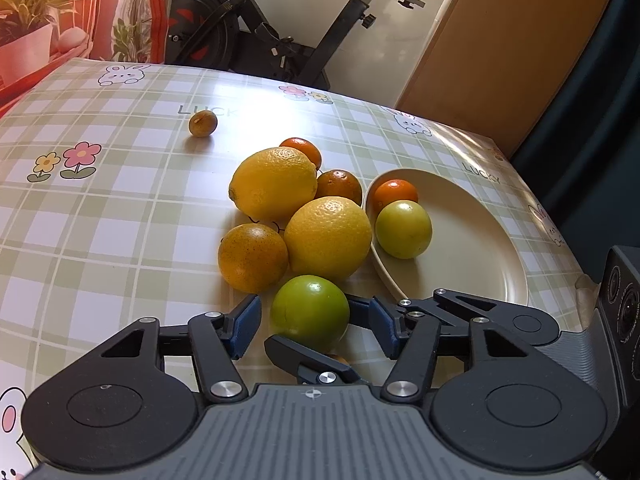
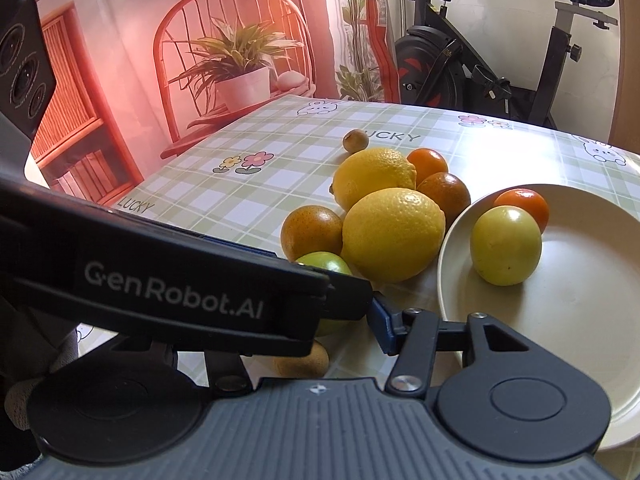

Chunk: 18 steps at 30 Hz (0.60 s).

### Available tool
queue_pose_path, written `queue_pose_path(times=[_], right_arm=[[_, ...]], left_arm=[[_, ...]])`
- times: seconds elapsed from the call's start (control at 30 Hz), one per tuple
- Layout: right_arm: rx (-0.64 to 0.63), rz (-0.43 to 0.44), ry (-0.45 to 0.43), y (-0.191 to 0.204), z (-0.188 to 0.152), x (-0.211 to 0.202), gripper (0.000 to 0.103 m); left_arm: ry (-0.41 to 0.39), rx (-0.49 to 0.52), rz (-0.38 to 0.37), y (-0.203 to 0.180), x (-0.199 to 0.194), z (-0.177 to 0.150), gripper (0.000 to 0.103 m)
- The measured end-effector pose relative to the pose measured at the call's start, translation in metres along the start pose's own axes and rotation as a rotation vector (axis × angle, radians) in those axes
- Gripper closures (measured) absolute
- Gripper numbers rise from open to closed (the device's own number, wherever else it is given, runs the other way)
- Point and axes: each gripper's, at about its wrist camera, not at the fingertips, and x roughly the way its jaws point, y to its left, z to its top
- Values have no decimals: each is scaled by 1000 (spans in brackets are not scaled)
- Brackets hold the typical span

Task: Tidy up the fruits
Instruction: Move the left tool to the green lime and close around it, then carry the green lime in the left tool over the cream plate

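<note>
Reaching for green fruit (image 1: 309, 312) on table (image 1: 120, 216), nearest of the pile beside plate (image 1: 480, 240). Left gripper (image 1: 308, 320) spread wide around it, not clamped. Right gripper (image 2: 360, 320) crossed by left; state unclear. Next: close, lift, place on plate.

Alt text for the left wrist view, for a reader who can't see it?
The open left gripper straddles a green fruit on a checked tablecloth. Behind it lie lemons and oranges; to the right, a cream plate holds an orange and a yellow-green fruit.
</note>
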Motion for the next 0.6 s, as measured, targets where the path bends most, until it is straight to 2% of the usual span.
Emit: queue_pose_path(times=[0.03,0.13,0.43,0.6], right_arm=[[4,3,0,0,0,0,50],[9,11,1,-1,0,0,52],[14,16,0,-1,-2,-2,53],[26,12,-36,-2,-2,-13,53]], left_arm=[[3,0,-1,0,1,-1,50],[7,2,6,1,2,-3,55],[-15,10,5,-4,-7,-5,55],[-41,23,-3,-13,-15,-1,55]])
